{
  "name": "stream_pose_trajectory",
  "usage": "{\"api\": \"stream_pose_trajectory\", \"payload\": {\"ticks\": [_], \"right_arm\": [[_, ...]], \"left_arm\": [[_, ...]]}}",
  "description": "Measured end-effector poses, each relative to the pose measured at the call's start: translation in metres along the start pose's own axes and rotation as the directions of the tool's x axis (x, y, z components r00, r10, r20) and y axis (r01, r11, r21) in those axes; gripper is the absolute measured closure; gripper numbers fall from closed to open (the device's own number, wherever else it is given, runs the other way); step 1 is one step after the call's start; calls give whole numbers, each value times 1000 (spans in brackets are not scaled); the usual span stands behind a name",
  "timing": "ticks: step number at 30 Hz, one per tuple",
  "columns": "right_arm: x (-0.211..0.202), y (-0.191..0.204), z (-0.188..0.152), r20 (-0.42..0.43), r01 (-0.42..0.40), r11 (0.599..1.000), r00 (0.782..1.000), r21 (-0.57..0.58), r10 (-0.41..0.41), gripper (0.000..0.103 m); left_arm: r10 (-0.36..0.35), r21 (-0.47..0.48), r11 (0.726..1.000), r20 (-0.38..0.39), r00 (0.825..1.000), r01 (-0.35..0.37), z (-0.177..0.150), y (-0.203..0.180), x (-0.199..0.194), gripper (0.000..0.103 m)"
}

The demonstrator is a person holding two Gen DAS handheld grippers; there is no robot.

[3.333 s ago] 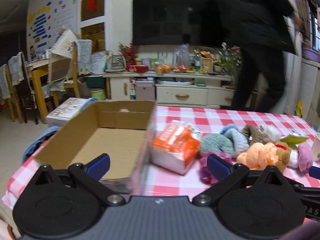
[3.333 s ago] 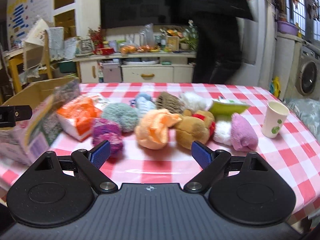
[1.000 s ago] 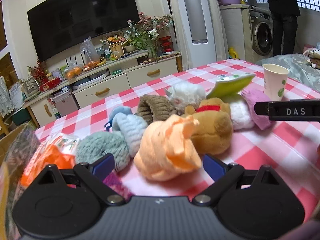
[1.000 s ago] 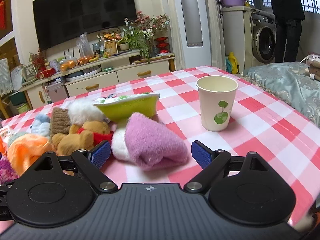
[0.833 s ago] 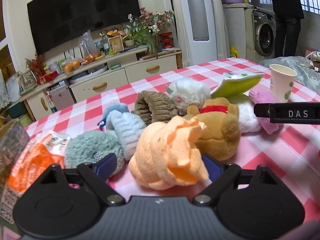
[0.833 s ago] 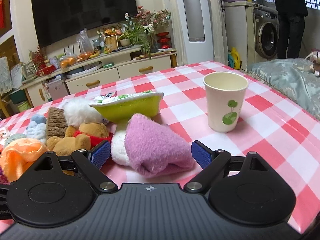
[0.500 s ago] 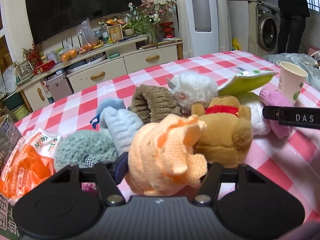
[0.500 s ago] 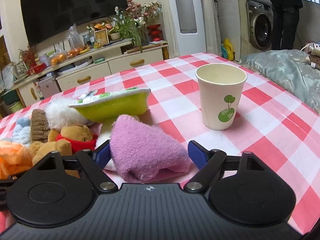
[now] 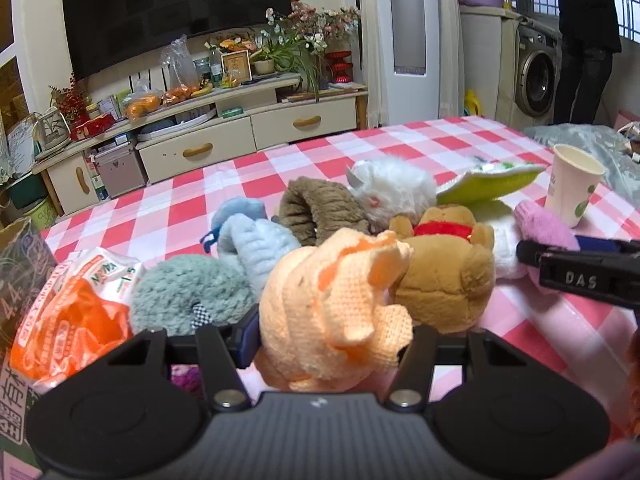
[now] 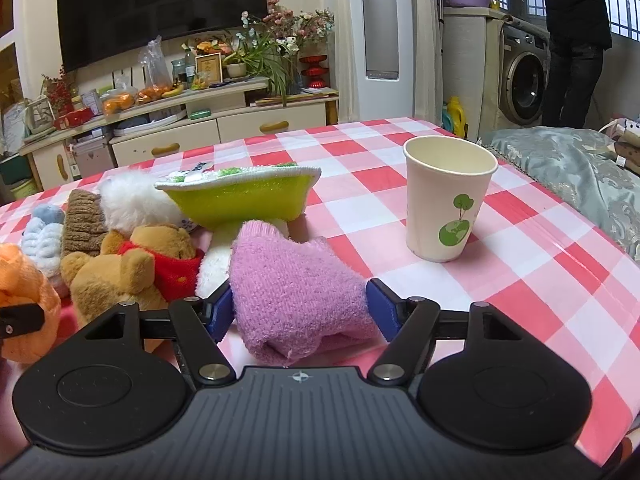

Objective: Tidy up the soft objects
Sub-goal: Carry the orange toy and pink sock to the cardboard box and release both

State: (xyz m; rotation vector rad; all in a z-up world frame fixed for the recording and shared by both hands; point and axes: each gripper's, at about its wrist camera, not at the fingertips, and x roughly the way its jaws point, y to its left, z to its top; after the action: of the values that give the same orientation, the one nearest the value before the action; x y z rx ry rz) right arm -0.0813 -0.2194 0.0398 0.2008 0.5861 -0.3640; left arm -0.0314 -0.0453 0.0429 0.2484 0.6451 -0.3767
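Right gripper (image 10: 298, 312) with jaws closing around a pink knitted sock (image 10: 292, 288) lying on the red-and-white checked tablecloth (image 10: 520, 264); blue pads (image 10: 380, 304) flank it. Left of it, a brown plush bear (image 10: 124, 272); behind, a green sponge cloth (image 10: 240, 192). A paper cup (image 10: 448, 200) stands upright to the right.

Even, warm indoor light fills both views, with pale daylight at the barred window (image 9: 628, 4) far right. Fisheye curvature bends the edges; corners darken, and shadows under the toys stay soft.
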Motion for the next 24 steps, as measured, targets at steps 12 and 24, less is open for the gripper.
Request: {"api": "stream_pose_trajectory", "payload": {"ticks": [12, 24], "right_arm": [[-23, 3, -14, -17, -85, 992, 996, 88, 87, 20], [-54, 27, -14, 22, -176, 981, 984, 76, 175, 28]], "left_arm": [[-35, -53, 998, 86, 996, 40, 0, 25, -44, 49], [-12, -135, 990, 158, 987, 33, -1, 66, -80, 48]]}}
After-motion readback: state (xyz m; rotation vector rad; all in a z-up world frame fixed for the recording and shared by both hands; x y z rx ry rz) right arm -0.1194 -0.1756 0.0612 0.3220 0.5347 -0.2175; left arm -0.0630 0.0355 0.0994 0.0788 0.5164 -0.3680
